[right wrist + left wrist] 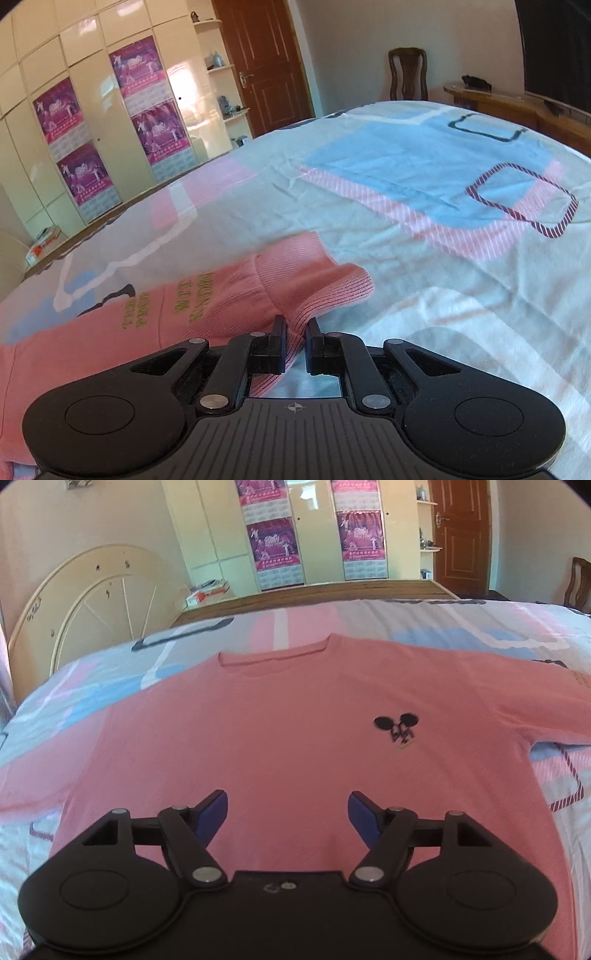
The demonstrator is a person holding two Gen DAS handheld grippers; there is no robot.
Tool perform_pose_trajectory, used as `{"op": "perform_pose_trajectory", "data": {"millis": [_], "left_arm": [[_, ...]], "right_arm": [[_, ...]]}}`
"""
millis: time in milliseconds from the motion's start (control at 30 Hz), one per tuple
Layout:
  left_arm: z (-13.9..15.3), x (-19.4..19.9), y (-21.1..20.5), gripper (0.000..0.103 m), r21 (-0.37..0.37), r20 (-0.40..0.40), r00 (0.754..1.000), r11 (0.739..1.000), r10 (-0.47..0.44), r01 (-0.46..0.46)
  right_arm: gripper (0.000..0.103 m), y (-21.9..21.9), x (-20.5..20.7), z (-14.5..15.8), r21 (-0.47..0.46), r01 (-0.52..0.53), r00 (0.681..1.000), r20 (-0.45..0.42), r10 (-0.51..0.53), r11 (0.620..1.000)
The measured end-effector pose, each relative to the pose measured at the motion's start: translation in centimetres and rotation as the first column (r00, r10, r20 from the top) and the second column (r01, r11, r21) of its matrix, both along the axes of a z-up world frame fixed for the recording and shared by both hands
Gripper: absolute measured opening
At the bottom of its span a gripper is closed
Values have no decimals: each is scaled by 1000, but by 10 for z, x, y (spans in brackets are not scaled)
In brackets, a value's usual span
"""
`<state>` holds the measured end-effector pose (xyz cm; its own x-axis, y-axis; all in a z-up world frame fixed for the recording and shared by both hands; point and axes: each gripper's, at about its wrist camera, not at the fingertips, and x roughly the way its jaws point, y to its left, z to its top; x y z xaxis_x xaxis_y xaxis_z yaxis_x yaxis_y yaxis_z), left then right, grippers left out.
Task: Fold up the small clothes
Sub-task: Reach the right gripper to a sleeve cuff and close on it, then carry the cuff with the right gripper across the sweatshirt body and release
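A pink long-sleeved sweatshirt [295, 720] lies flat, front up, on the bed, neck hole away from me and a small black logo [397, 729] on the chest. My left gripper [287, 812] is open and empty, hovering above the lower middle of the shirt. In the right wrist view, my right gripper [295, 334] is shut on the ribbed cuff [314, 291] of one sleeve [147, 325], which carries green lettering. The cuff is bunched and lifted slightly off the sheet.
The bed sheet [424, 177] has blue, pink and white blocks. A round headboard [92, 602] stands at the left. Wardrobes with purple posters [273, 535], a brown door [266, 62], a wooden chair [408, 74] and a wooden bed frame edge [517, 107] surround the bed.
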<state>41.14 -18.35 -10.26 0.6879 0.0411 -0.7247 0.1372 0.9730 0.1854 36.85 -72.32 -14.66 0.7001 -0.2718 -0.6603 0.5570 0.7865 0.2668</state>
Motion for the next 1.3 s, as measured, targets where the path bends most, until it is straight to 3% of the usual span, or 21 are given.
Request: {"op": "perform_pose_trajectory", "data": {"millis": [167,267,333,433,567,733,867,900,967,1033,1067,1167,1300], "left_arm": [[-2,1,21,76,-35,-25,999,999,28,-29],[-2,5,36,74,-73,-46,999,997,19,-22],[-3,8,47,72,-77,-51,998,997,21,-25],[-4,11,65,72,-78,-46,998,996,40,-43],[-4,17,98,73,-89,-47,996,993,72,-76],[-3,31,132,73,-117,-88,994,990,71,-81],[1,37,146,75,-144,-75,996,988,52,-62],[1,39,149,75,-160,-76,996,986,45,-57],[-1,43,151,75,-185,-80,996,982,31,-45],[-2,47,148,74,-213,-71,997,977,2,-17],[-2,50,145,73,-225,-69,998,974,-13,-3],[-7,61,123,67,-266,-63,995,962,-79,60],[-17,82,85,59,-285,-85,984,950,-157,127]], "right_arm": [[9,36,15,18,-37,-58,998,28,59,998],[9,79,37,36,-79,-156,984,68,162,984],[9,119,52,47,-97,-256,959,98,265,962],[9,196,67,64,-153,-412,895,120,431,898],[9,304,81,70,-205,-589,780,109,616,782],[9,419,89,51,-205,-741,648,35,761,640],[10,481,97,19,-150,-831,548,-56,834,536],[26,493,96,13,-147,-838,540,-85,837,525],[60,495,95,9,-152,-842,532,-69,844,518],[60,489,87,17,-147,-823,556,-9,831,548],[58,485,83,22,-152,-811,571,5,821,565],[28,470,80,29,-154,-756,642,19,767,637],[22,436,72,39,-182,-649,753,-14,658,739]]}}
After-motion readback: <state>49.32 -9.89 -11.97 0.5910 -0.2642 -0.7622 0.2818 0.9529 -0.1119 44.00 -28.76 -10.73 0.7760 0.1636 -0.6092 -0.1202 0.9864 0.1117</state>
